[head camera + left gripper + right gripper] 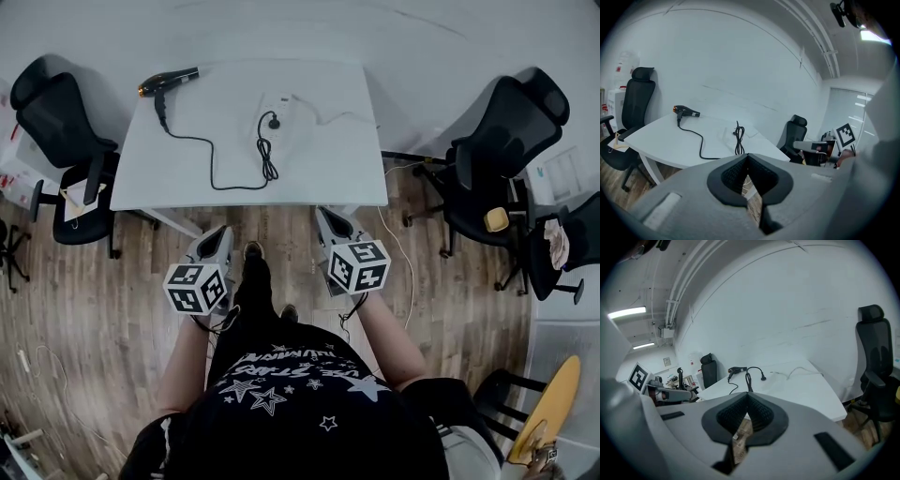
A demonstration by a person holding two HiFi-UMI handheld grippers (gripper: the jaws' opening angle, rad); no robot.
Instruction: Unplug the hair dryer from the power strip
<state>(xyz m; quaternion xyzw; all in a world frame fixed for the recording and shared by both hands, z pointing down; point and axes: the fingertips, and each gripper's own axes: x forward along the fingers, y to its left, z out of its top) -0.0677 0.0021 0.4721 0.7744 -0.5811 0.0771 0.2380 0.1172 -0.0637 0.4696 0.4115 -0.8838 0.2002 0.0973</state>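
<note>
White counter carries the hair dryer at its far left corner, its plug by the power strip toward the far edge. Left tongs and right tongs are pressed together, empty, short of the near edge. Best to open one, pinch the plug body, and pin the strip with the other.

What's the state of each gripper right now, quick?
Left gripper: closed, holding nothing.
Right gripper: closed, holding nothing.
</note>
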